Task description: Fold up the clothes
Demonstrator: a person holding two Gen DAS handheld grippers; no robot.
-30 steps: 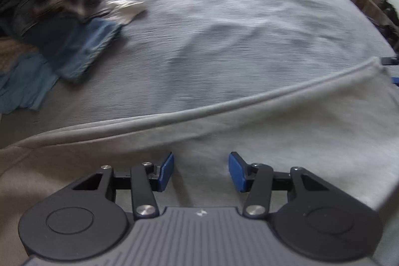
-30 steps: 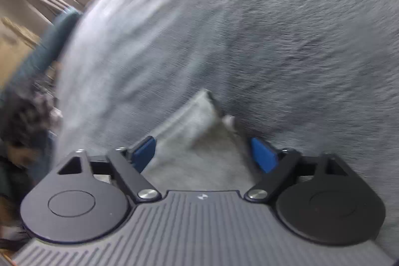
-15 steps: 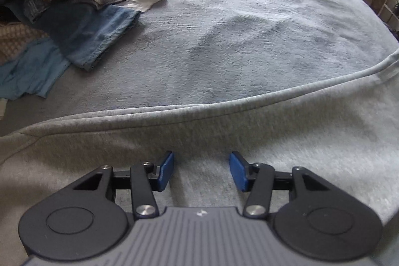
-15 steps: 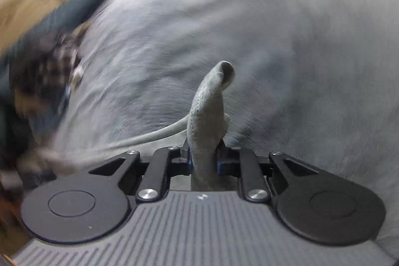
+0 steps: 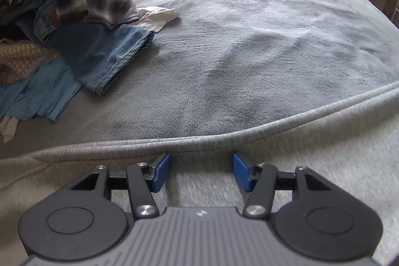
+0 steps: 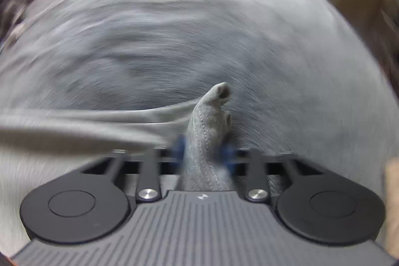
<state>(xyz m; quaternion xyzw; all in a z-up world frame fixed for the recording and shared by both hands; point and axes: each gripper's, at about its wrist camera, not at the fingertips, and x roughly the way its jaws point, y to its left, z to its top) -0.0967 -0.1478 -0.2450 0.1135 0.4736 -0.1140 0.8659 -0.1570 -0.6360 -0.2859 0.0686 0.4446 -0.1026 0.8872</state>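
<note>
A grey garment (image 5: 286,166) is spread on the bed (image 5: 249,41), its hem being gathered. The left hand-held gripper (image 5: 201,172) is widening, nothing pinched. The right hand-held gripper (image 6: 203,153), though blurred, apparently pinches a corner while easing apart. Next, the left must seize the hem.

Left wrist view sharp, soft daylight from ahead of the claw; right wrist view heavily motion-blurred; fisheye bending at edges.
</note>
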